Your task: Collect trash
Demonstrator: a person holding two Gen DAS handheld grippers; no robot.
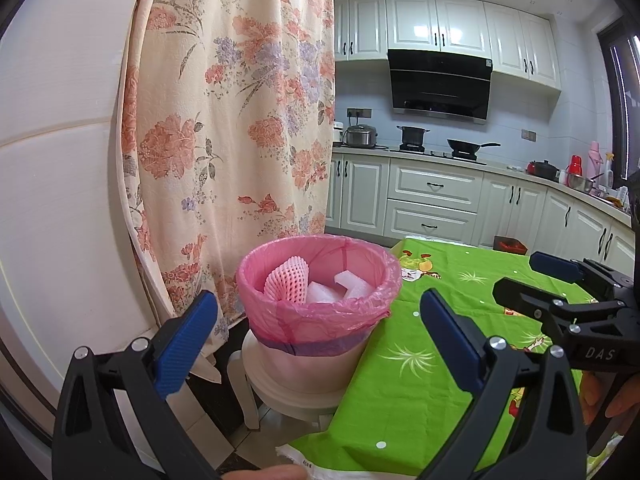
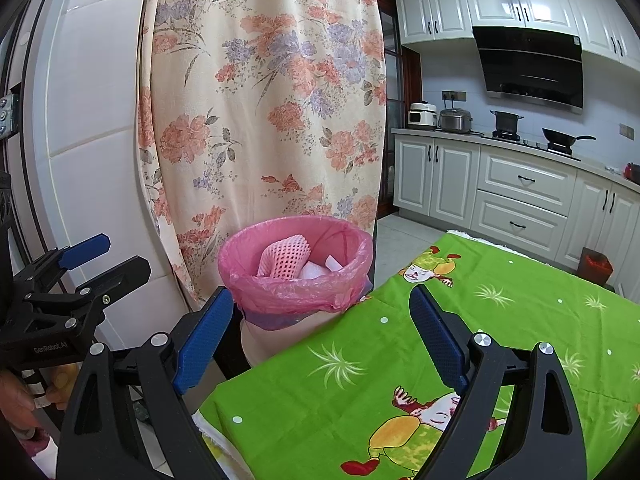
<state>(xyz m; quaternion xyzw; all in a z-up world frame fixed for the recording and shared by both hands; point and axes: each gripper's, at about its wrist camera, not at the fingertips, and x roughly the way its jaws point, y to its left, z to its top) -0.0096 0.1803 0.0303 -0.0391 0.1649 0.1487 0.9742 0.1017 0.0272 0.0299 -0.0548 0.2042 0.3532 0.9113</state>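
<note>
- bin liner (image 1: 320,316) pink, a purple band below;
- foam net (image 1: 288,282) pink mesh;
- worktop cloth (image 2: 500,320) bright green, cartoon figures;
- curtain (image 1: 236,120) cream, coral and lilac flowers;
- jaws blue-padded, black frames

Bin (image 1: 320,312) beside table (image 1: 440,360), before curtain (image 1: 240,120)

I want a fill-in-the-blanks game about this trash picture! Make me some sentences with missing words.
1. The bin is lined with a ____ plastic bag.
2. The foam net lies ____ the bin.
3. The left hand-held gripper and right hand-held gripper are both ____, holding nothing.
4. The tablecloth beside the bin is mostly ____.

Missing words: pink; inside; open; green
</note>
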